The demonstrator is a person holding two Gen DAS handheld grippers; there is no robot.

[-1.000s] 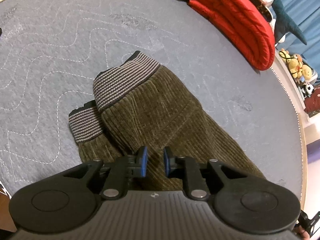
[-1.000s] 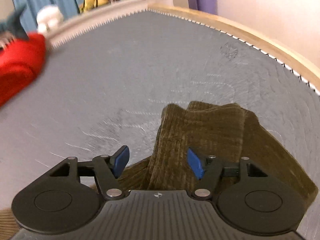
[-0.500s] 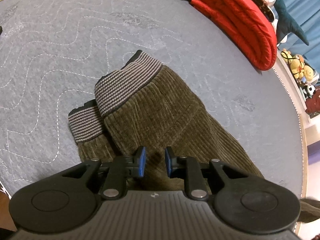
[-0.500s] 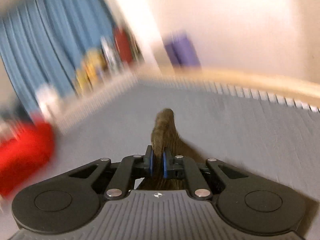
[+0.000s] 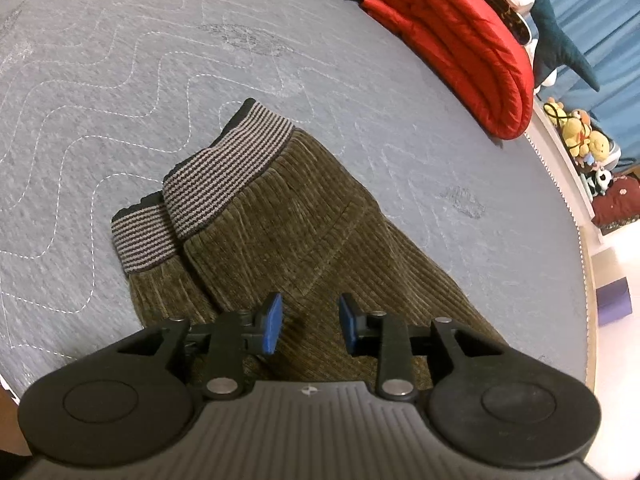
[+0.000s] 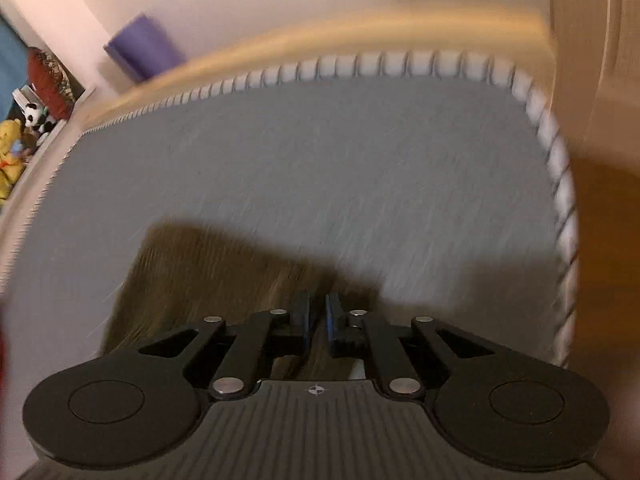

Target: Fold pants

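Pants [image 5: 304, 240] of olive corduroy lie on the grey quilted mattress [image 5: 120, 80], their striped cuffs [image 5: 228, 176] overlapping and pointing away from the left gripper [image 5: 307, 328]. That gripper hovers over the fabric with its blue pads [image 5: 272, 322] spread apart, holding nothing. Beyond the pants, a red rolled blanket [image 5: 460, 40] rests at the mattress's edge. The right gripper [image 6: 318, 322] is nearly closed, pinching a fold of the pants [image 6: 200, 272].

Left hand-held gripper [image 5: 307, 323] agape, right [image 6: 318, 322] pinched.

One pants [image 5: 304, 236], two striped cuffs [image 5: 232, 168], one red blanket [image 5: 464, 40].
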